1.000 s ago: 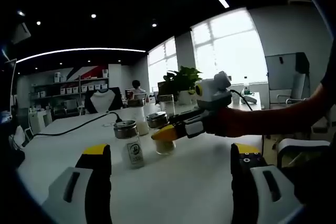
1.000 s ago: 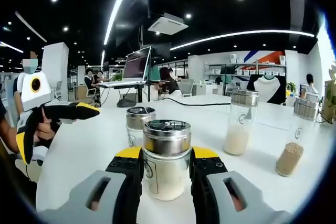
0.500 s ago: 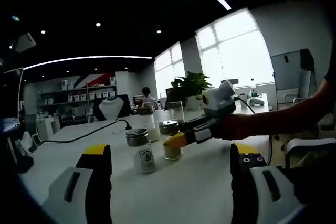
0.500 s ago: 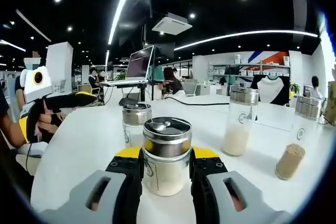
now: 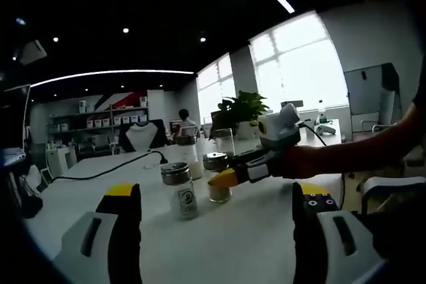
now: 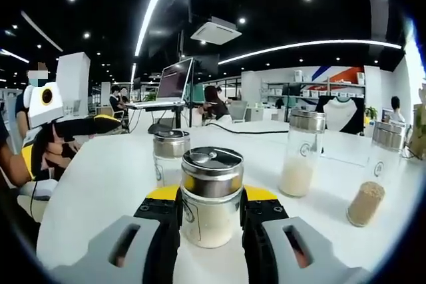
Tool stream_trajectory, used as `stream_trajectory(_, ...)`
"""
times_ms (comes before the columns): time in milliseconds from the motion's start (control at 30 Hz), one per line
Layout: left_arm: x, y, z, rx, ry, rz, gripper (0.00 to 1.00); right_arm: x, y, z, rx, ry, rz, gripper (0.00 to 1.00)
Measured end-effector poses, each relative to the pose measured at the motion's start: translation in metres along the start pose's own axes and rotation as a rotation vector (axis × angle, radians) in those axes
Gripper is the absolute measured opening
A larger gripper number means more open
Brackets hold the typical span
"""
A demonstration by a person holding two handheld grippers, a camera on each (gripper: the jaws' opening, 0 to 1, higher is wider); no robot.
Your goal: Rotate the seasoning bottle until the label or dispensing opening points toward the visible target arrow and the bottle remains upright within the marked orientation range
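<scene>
A short seasoning bottle [image 6: 212, 197] with a metal lid and pale powder stands upright on the white table [image 6: 113, 177]. My right gripper [image 6: 212, 212] is shut on its glass body, one yellow-tipped jaw on each side. A flap shows on the left part of its lid. In the left gripper view the same bottle [image 5: 218, 183] sits mid-table with the right gripper [image 5: 223, 177] on it, held by a person's arm coming from the right. My left gripper [image 5: 216, 221] is open and holds nothing, well short of the bottles. It also shows at the far left as the left gripper [image 6: 106, 122].
A second short bottle with a label [image 5: 180, 193] stands just left of the held one, seen behind it as the short bottle [image 6: 170, 157]. Two tall glass bottles [image 6: 301, 154] [image 6: 373, 176] stand further right. A black cable [image 5: 106, 163] crosses the far table. A plant [image 5: 241, 108] is at the back.
The left gripper view has drawn back a little, so the bottles look smaller. The held bottle's lid flap now shows on the left of the lid. The right gripper keeps its hold.
</scene>
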State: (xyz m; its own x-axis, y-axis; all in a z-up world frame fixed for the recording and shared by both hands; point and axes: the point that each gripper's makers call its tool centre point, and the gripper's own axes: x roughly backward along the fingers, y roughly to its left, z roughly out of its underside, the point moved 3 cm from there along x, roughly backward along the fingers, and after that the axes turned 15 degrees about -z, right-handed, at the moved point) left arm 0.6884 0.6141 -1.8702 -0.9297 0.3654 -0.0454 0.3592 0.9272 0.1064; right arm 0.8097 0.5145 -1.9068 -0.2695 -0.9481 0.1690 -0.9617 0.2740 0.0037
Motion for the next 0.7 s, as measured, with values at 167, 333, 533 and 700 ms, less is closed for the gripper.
stream_trajectory(167, 0.0, 0.0, 0.001, -0.002, 0.004, 0.001, 0.99, 0.0, 0.0, 0.001, 0.003, -0.009, 0.017, 0.32)
stream_trajectory(333, 0.0, 0.001, 0.002, -0.001, 0.006, 0.0, 0.99, -0.001, 0.0, 0.002, 0.023, 0.007, 0.01, 0.32)
stream_trajectory(533, 0.0, 0.003, 0.001, 0.004, 0.005, -0.003, 0.99, 0.0, 0.002, 0.007, 0.058, 0.053, 0.02, 0.42)
stream_trajectory(700, 0.0, 0.004, 0.002, 0.005, 0.008, -0.006, 0.99, 0.009, 0.012, -0.012, 0.071, 0.013, 0.029, 0.46)
